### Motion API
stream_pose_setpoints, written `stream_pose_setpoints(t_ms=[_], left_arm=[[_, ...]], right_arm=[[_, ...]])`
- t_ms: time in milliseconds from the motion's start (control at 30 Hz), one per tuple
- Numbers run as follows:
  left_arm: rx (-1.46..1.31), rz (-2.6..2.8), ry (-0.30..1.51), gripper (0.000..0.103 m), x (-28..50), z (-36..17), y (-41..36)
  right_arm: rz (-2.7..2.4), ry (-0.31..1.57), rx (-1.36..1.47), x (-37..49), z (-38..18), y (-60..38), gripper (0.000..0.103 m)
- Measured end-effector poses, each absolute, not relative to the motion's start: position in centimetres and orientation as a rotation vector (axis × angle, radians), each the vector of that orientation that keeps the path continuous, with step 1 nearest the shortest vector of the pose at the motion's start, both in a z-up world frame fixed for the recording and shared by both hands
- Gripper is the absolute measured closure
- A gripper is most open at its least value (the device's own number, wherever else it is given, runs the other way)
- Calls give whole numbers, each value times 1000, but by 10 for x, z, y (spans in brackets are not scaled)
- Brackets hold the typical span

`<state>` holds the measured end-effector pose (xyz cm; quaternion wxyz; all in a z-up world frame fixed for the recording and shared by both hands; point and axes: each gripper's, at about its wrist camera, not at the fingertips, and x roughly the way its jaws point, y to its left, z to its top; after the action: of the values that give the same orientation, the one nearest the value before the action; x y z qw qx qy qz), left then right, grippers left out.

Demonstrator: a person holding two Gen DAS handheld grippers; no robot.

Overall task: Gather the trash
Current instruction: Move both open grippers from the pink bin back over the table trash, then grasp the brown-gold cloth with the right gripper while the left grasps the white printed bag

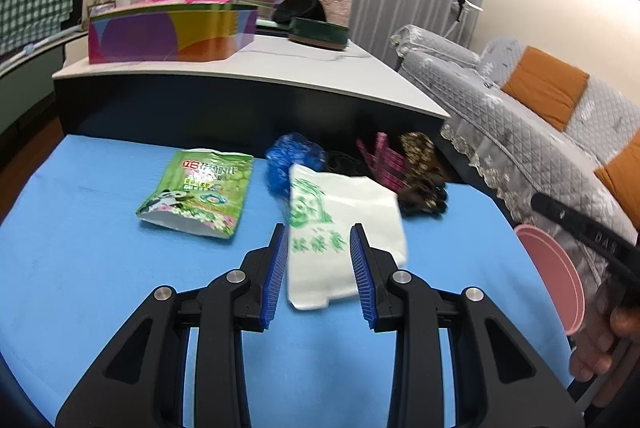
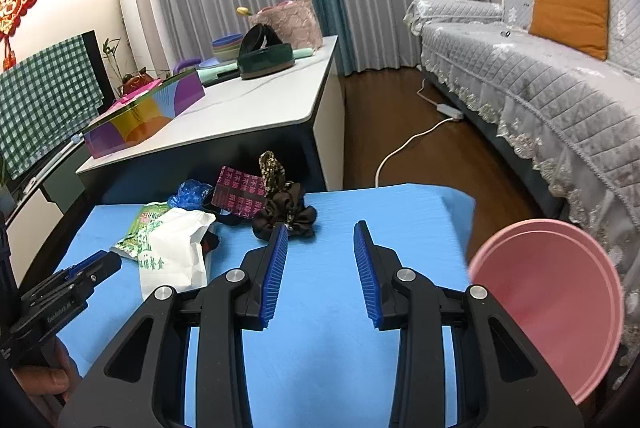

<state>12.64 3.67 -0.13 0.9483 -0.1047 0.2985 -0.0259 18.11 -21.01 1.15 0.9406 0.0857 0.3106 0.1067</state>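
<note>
Seemingly, the left wrist view catches the left gripper lined up for a pick: its jaws stand spread with nothing pinched, and the white paper bag with green print lies flat on the blue desk in the gap between them, at frame centre. Left of it lies the green snack pouch; above it sit a crumpled blue plastic bag, a pink printed wrapper and a dark scrunchie, all bunched toward the desk's far edge. My guess is that the trash is piled together so each piece can be taken in turn. At the right edge a pink bin shows only as a sliver, partly behind the other tool and a hand.

From the right wrist view, the right gripper hangs over bare blue surface, jaws spread and empty, apart from the pile at centre left. This view shows what the other hardly does: the pink bin at lower right, tilted with its mouth open toward the desk, probably so trash can be dropped in. It also shows the left gripper from outside at lower left, beside the white paper bag.
</note>
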Motion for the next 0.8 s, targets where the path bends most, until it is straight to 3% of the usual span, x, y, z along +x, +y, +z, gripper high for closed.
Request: stream_pose_setpoints(t_ms=[200, 333, 567, 800], left_arm=[[-249, -61, 600, 70, 148, -6, 50], [-257, -82, 599, 60, 158, -8, 51], [-273, -110, 619, 60, 173, -16, 49], [-295, -147, 637, 61, 180, -19, 50]], right_arm=[[246, 655, 193, 214, -1, -197, 67], [267, 679, 209, 237, -10, -189, 61], [294, 727, 224, 270, -26, -172, 47], [312, 776, 227, 289, -38, -163, 44]])
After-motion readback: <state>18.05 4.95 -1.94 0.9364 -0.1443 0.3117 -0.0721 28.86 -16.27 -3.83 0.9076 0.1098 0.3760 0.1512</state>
